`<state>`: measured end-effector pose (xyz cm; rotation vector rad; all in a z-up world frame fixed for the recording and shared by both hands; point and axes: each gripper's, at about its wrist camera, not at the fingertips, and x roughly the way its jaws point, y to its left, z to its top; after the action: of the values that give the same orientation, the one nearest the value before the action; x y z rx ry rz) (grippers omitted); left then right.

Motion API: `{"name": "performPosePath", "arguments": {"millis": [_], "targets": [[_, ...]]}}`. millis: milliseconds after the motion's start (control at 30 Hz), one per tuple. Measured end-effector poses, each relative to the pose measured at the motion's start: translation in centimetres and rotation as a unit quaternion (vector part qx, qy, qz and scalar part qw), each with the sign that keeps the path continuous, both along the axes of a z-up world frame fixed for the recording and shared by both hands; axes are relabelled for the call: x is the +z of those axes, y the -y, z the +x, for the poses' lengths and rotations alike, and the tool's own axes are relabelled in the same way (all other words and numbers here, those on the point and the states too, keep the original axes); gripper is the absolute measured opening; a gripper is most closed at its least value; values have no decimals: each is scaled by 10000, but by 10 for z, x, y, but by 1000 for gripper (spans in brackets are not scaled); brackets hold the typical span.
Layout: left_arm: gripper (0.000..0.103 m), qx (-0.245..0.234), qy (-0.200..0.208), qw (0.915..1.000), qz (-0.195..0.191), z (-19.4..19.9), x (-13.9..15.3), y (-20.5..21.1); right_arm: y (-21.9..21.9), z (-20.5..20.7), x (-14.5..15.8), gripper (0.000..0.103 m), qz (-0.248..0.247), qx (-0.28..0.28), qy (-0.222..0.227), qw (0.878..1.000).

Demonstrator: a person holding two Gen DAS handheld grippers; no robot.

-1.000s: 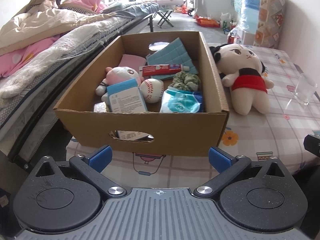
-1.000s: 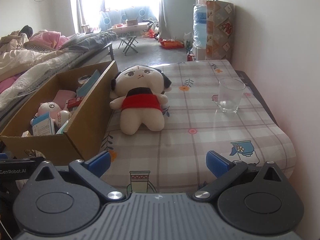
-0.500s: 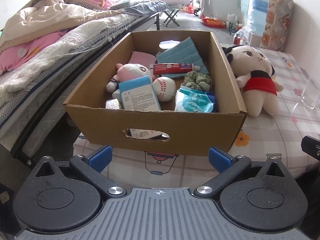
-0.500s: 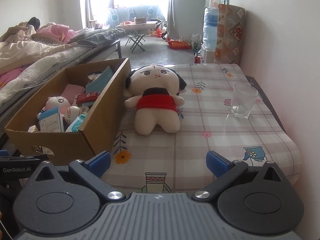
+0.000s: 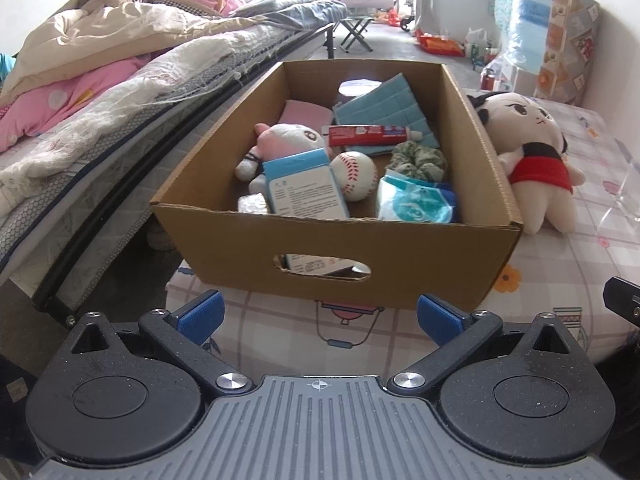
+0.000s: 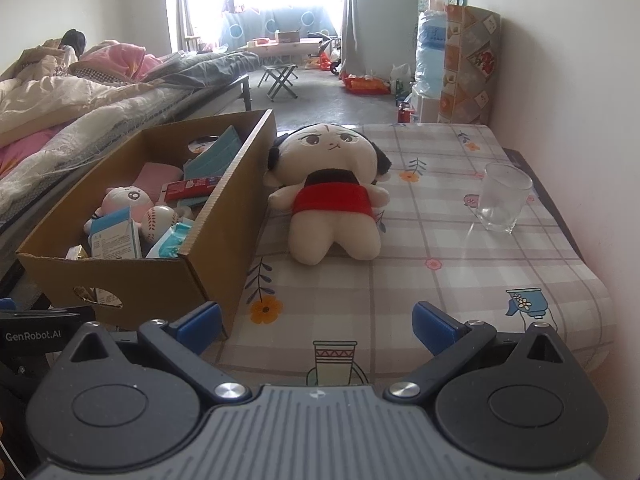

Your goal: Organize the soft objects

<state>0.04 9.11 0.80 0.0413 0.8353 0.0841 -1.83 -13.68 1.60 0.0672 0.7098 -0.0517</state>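
An open cardboard box [image 5: 340,248] [image 6: 224,240] stands on the checked tablecloth. Inside lie a pink plush [image 5: 288,140], a baseball [image 5: 356,174], a green scrunchie [image 5: 418,160], a toothpaste tube [image 5: 368,133], a blue quilted cloth [image 5: 384,110], a blue carton [image 5: 304,190] and a wipes pack [image 5: 416,202]. A cream doll in a red dress [image 6: 332,196] [image 5: 532,148] lies on the table against the box's right wall. My left gripper [image 5: 318,316] is open in front of the box. My right gripper [image 6: 316,326] is open, short of the doll. Both hold nothing.
A clear drinking glass [image 6: 502,196] stands on the table near the right wall. A bed with piled quilts [image 5: 100,80] runs along the left. The table's front edge [image 6: 560,332] drops off at the right. Folding stools and clutter sit far back on the floor.
Both cameras have risen and swung slightly, so the box and doll sit further right and lower in view. Both grippers stay open; nothing on the table moved.
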Motion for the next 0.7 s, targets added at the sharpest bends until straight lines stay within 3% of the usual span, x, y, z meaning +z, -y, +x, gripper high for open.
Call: {"name": "performPosePath", "arguments": {"millis": [700], "targets": [[103,61,-60,9999,85,-18,-2,-23,-30,-21,-1,103,-49,-33,54,10000]]}}
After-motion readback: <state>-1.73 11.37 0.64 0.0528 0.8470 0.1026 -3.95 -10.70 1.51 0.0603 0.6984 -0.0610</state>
